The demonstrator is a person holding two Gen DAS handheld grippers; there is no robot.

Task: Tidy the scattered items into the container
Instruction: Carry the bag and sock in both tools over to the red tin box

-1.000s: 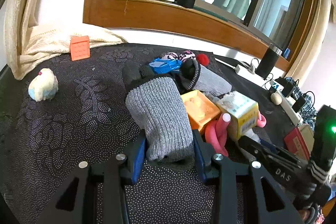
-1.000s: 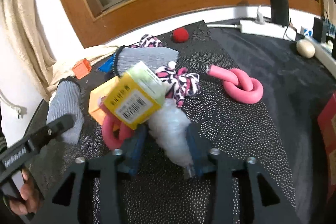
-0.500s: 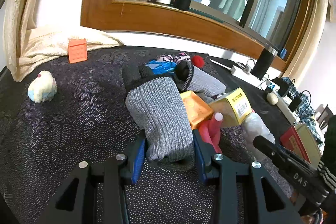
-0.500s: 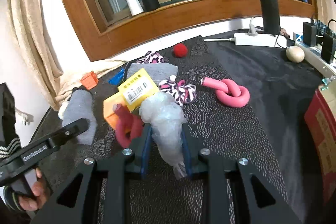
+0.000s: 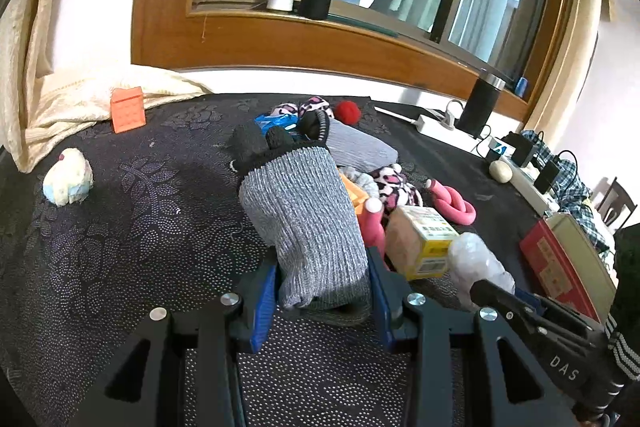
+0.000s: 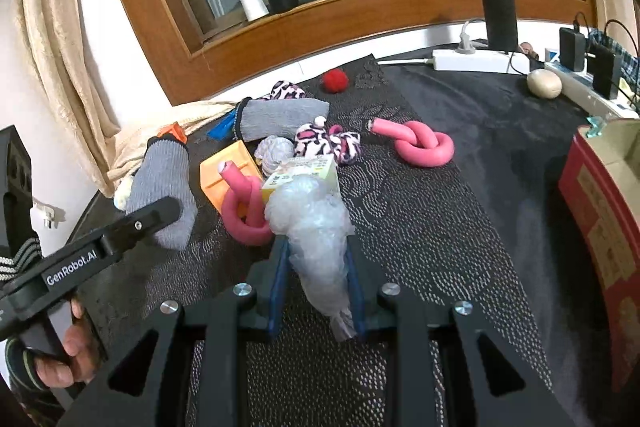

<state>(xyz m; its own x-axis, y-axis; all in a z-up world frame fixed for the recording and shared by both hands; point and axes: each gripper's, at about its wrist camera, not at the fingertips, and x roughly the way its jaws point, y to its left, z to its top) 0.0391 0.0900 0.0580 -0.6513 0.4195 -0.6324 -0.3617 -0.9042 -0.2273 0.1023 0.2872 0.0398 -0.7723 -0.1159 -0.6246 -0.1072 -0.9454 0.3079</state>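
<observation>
My left gripper [image 5: 322,279] is shut on a grey knitted sock [image 5: 304,223] with a black cuff, held above the dark cloth; the same sock [image 6: 162,183] shows at the left of the right wrist view. My right gripper [image 6: 316,267] is shut on a crumpled clear plastic bag [image 6: 312,227], which also appears low right as the plastic bag [image 5: 476,261]. The red-sided cardboard box [image 6: 600,203] stands open at the right edge. A yellow carton [image 6: 306,171], an orange block [image 6: 224,173] and a pink foam twist [image 6: 244,211] lie just beyond the bag.
Scattered on the cloth: a second pink foam twist [image 6: 420,145], a leopard-print scrunchie [image 6: 326,143], a second grey sock [image 6: 280,117], a red pompom [image 6: 335,81], an orange cube [image 5: 128,109] and a pale plush chick [image 5: 68,177]. A power strip [image 6: 476,61] and black flask [image 6: 500,11] stand behind.
The right gripper has lifted the plastic bag off the table and drawn it back from the pile; the yellow carton tipped and settled behind it. The left gripper rose slightly with the sock.
</observation>
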